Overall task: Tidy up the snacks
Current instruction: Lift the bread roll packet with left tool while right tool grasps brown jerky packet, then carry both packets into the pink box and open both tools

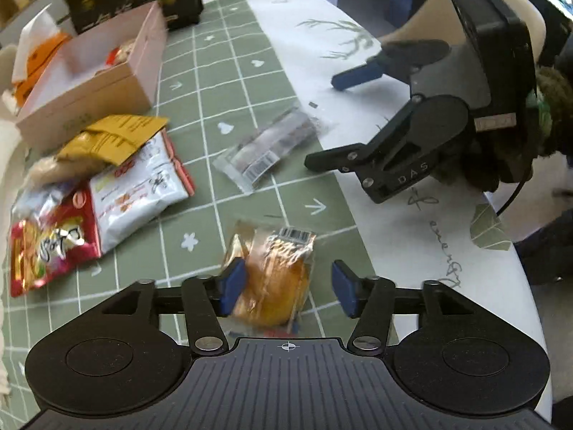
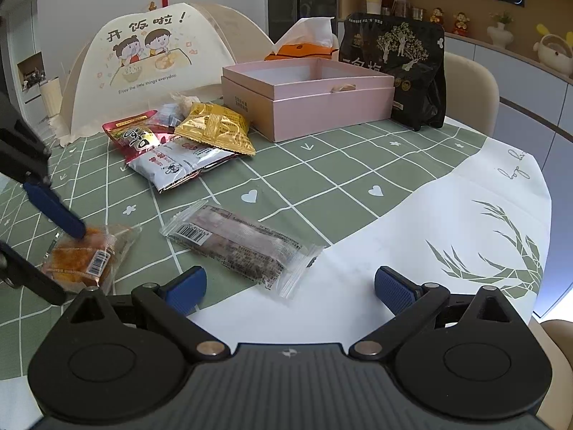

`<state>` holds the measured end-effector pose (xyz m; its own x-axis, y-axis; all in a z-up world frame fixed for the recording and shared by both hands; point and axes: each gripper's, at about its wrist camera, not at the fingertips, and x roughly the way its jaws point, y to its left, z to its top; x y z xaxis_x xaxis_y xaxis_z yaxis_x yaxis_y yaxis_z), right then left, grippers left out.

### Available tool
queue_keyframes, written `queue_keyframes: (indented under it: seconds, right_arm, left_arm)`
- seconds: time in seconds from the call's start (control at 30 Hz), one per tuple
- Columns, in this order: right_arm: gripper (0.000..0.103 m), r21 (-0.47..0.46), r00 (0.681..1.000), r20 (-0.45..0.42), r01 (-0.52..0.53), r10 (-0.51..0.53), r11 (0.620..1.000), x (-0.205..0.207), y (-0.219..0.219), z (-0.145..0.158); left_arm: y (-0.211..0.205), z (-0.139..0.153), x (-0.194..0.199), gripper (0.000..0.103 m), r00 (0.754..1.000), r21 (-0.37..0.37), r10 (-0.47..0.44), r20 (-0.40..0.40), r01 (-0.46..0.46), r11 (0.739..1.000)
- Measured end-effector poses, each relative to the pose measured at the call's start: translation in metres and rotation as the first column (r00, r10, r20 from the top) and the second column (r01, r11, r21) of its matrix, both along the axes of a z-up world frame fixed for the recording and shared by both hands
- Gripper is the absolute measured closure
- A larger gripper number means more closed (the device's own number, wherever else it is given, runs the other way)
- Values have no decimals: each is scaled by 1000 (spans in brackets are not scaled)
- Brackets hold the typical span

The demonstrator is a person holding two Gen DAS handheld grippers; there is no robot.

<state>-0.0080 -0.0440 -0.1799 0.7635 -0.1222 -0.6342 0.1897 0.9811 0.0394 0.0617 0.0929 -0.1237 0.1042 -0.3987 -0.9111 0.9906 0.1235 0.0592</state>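
**Orange snack packet lies between the parted left jaws**

A clear-wrapped orange snack packet [image 1: 274, 279] is seen flat on the green checked tablecloth [image 1: 215, 82], directly beneath the left gripper [image 1: 288, 286]. The jaws are spread wide; one blue pad [image 1: 232, 283] appears to touch the wrapper's edge, the other is held apart from it. The packet's long axis is judged to run roughly along the pointing line, so it is straddled across its narrow side. The right gripper [image 2: 290, 288] is held open and empty, nearer a dark bar in clear wrap [image 2: 240, 243]. The pink box [image 1: 89, 79] is set well apart, up and left.
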Motion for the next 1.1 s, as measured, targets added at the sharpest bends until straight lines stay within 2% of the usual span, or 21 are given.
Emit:
queue_keyframes:
  seconds: [0.03,0.1,0.13,0.17,0.23,0.33,0.4,0.47,0.53,0.57,0.63,0.7,0.73,0.77,0.8,0.83,0.9,1.03,1.1]
  right_arm:
    - [2,-1,1000,0,0,0,1000,0,0,0]
    - [2,-1,1000,-1,0,0,1000,0,0,0]
    - [2,0,1000,0,0,0,1000,0,0,0]
    - [2,0,1000,-1,0,0,1000,0,0,0]
    - [2,0,1000,0,0,0,1000,0,0,0]
    - [2,0,1000,-1,0,0,1000,0,0,0]
    - [2,-6,1000,-7,6,-6,1000,1,1,0]
    - [0,-6,999,-27,22,-22,1000,4,2,0]
    - [0,4,997,-68,34,-34,999,7,1,3]
    - [0,9,995,-94,36,-35,999,10,0,5]
    - [0,22,987,-162,15,-11,1000,17,-1,10]
    - [1,44,971,-236,-38,48,998,25,-2,15]
    - [5,49,961,-256,-93,103,994,30,-1,18]
    - [11,41,956,-258,-132,138,990,34,0,20]
    - [11,17,958,-247,-142,142,990,39,2,22]
    - [11,-7,961,-239,-147,141,989,44,3,23]
    - [11,-32,956,-244,-176,163,984,60,6,21]
    - [11,36,951,-234,-198,201,980,85,6,18]
    - [22,33,956,-223,-189,191,982,85,12,20]
  left_arm:
    - [-1,0,0,32,1000,1,-1,-13,1,1000]
    - [-2,2,2,36,1000,-5,9,1,-9,1000]
    - [-3,1,6,38,999,-4,32,23,-32,999]
    - [-5,-1,12,35,997,3,61,46,-61,998]
    - [-6,-7,29,34,990,18,136,39,-137,990]
    - [-1,-17,54,33,966,41,253,-58,-251,967]
    - [5,-15,66,35,936,8,328,-129,-330,944]
    - [10,-14,76,37,888,0,413,-201,-422,907]
    - [21,-12,81,44,839,-4,476,-265,-495,869]
    - [29,-11,83,44,806,-2,509,-301,-535,845]
    - [48,-12,88,44,715,-22,587,-378,-641,767]
    - [71,-10,83,44,614,-52,661,-432,-748,662]
    - [81,-10,76,44,570,-56,684,-455,-785,617]
    - [88,-11,68,44,538,-56,696,-475,-808,586]
    - [92,-12,59,44,519,-57,701,-489,-821,568]
    - [94,-14,47,44,512,-55,701,-496,-824,564]
    - [92,-18,24,44,525,-38,695,-491,-810,585]
    - [84,-22,-22,44,539,-10,683,-492,-788,615]
    - [82,-25,-41,44,534,0,682,-500,-787,617]
